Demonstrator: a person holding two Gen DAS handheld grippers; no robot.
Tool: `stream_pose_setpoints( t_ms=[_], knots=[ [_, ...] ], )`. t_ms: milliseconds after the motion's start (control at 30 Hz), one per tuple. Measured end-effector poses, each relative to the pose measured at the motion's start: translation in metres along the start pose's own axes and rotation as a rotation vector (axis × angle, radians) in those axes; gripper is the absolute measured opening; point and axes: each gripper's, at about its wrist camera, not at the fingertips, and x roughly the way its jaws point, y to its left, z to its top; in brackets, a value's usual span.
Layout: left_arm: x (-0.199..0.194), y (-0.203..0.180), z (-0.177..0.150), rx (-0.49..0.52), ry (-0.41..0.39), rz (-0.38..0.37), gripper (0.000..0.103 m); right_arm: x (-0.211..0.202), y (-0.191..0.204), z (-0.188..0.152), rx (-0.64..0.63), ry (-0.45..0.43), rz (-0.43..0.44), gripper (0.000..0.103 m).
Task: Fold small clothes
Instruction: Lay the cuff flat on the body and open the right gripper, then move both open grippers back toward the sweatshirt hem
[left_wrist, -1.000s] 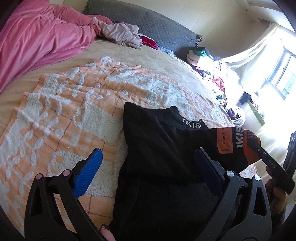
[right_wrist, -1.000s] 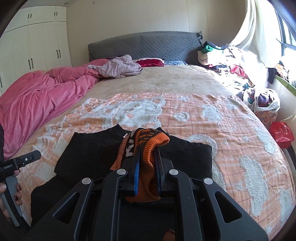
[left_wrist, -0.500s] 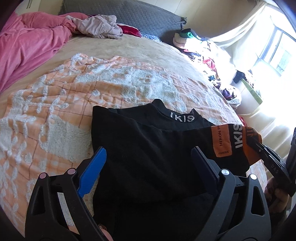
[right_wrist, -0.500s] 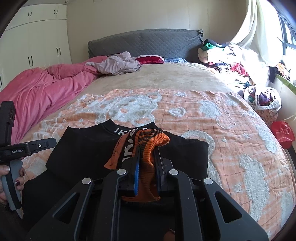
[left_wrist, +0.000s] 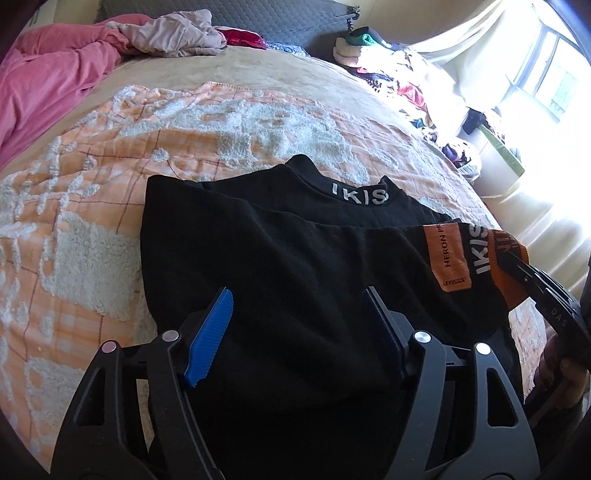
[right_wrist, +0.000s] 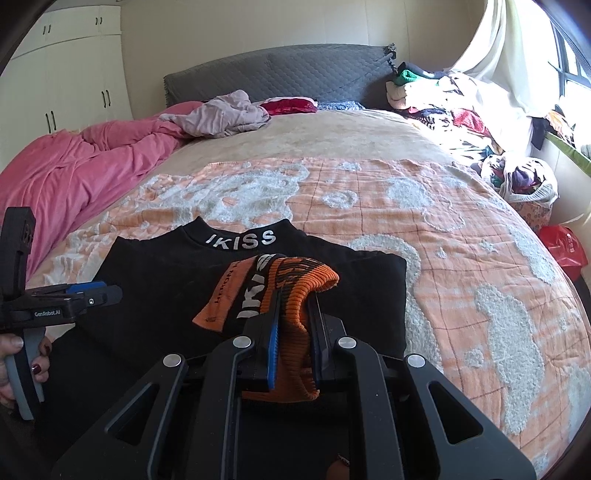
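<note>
A bed spread with an orange-and-white blanket (right_wrist: 461, 236) fills the room; the black garment (left_wrist: 295, 266) lies on it, its near hem cut off behind both tools; the left gripper (left_wrist: 299, 325) tilts down over the cloth, jaws apart and just closing, pads touching nothing; the right gripper (right_wrist: 293, 321) clamps the orange cuff (right_wrist: 295, 291), lifted over the garment.

Black garment's (left_wrist: 295, 266) lower part behind the left gripper (left_wrist: 299, 332), cut off.
</note>
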Motion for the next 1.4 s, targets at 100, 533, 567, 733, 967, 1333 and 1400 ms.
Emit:
stream_pose_setpoints(
  t_ms=[100,533,567,733,967,1333,1400],
  knots=[
    [0.003,0.000,-0.002,0.002,0.011,0.006,0.064,0.003,-0.001,-0.002,-0.008,0.005,-0.016,0.014],
    [0.012,-0.005,-0.011,0.037,0.036,0.061,0.064,0.004,-0.007,-0.011,-0.043,0.032,-0.072,0.036],
    [0.012,-0.006,-0.012,0.042,0.037,0.066,0.064,0.005,-0.002,-0.012,-0.057,0.038,-0.050,0.037],
    [0.013,-0.008,-0.014,0.055,0.044,0.082,0.064,0.017,0.026,-0.020,-0.105,0.099,0.043,0.037],
    [0.012,-0.008,-0.015,0.052,0.053,0.075,0.064,0.037,0.043,-0.029,-0.160,0.192,0.052,0.049],
    [0.012,-0.009,-0.016,0.064,0.054,0.083,0.064,0.047,0.030,-0.034,-0.121,0.224,0.009,0.050],
    [0.013,-0.010,-0.017,0.069,0.053,0.087,0.064,0.046,0.029,-0.035,-0.112,0.222,0.013,0.051]
  ],
)
